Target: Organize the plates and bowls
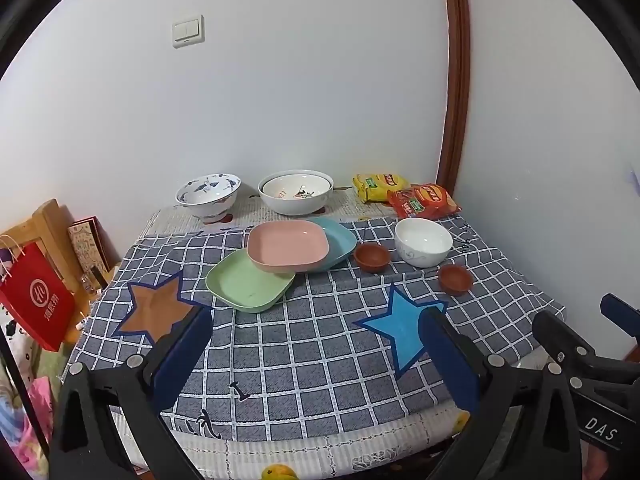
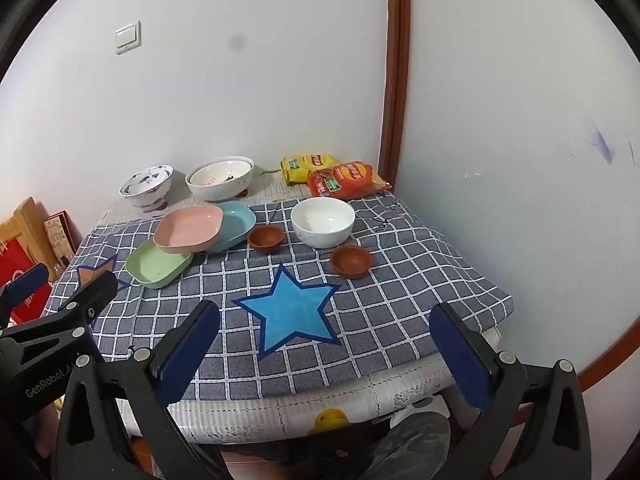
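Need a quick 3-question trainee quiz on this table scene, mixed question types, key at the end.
1. True or false: the pink plate lies flat on the cloth, touching no other plate.
2. Multiple choice: how many small brown bowls are on the table? A) one B) two C) three
3. Fill in: both the left gripper and the right gripper are ____ and hold nothing.

Key
1. False: it rests on the green plate and the blue plate.
2. B: one brown bowl left of the white bowl, another brown bowl in front of it.
3. open
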Demonstrator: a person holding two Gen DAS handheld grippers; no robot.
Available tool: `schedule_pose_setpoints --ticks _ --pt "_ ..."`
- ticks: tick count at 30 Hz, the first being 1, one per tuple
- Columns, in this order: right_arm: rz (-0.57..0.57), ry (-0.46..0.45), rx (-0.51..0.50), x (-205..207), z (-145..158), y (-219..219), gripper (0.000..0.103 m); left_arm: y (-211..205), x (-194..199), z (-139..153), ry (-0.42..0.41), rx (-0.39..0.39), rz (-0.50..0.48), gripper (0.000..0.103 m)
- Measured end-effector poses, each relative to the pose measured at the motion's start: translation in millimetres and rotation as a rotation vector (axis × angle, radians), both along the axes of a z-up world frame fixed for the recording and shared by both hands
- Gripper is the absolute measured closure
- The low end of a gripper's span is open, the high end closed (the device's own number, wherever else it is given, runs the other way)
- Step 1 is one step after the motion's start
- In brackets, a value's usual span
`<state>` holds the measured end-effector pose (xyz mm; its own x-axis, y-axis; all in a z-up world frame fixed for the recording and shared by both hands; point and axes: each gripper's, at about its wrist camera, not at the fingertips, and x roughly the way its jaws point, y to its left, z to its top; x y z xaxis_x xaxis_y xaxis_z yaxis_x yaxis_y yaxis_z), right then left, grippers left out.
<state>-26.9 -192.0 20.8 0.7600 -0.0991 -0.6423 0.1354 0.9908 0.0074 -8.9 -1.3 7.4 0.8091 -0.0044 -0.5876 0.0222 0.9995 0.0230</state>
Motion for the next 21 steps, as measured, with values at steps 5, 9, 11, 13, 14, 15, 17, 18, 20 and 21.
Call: schedule_pose_setpoints --ticks 5,9,11,13,14,15,17,18,20,21 --pt "-0.004 -0.010 -0.007 -5.8 0.5 3.7 0.000 0.4 -1.4 -0.7 -0.006 0.006 0.002 0.000" --pt "-0.002 -0.013 -0.009 -6.5 1.4 4.7 0.000 2.6 -0.8 0.2 -0.005 0.003 0.006 0.000" --pt "0.001 -0.014 -0.008 -7.0 1.7 4.1 0.000 3.0 -1.1 -0.6 -0.006 0.002 0.009 0.000" --pt "0.003 -0.013 -0.008 -6.5 1.4 3.8 0.000 3.5 -0.8 -1.6 -0.003 0.001 0.014 0.000" --pt "0.003 -0.013 -0.009 -7.2 1.1 4.1 0.000 3.6 -1.0 -2.0 -0.002 0.000 0.016 0.000" --pt "0.003 -0.013 -0.010 -7.4 0.9 3.9 0.000 3.7 -0.6 -2.3 0.000 -0.002 0.016 0.000" --pt "0.006 -0.015 -0.012 -7.9 1.0 4.3 0.000 4.5 -1.3 -2.7 0.000 -0.002 0.018 0.000" --pt "0.006 -0.016 -0.012 -8.5 0.9 4.2 0.000 4.6 -1.6 -2.7 0.000 -0.002 0.018 0.000" --pt "0.008 -0.016 -0.012 -8.6 1.1 4.0 0.000 5.3 -1.4 -2.4 0.000 -0.002 0.017 0.000" --pt "0.008 -0.017 -0.012 -8.9 1.4 3.8 0.000 5.3 -1.4 -2.3 0.000 -0.003 0.017 0.000"
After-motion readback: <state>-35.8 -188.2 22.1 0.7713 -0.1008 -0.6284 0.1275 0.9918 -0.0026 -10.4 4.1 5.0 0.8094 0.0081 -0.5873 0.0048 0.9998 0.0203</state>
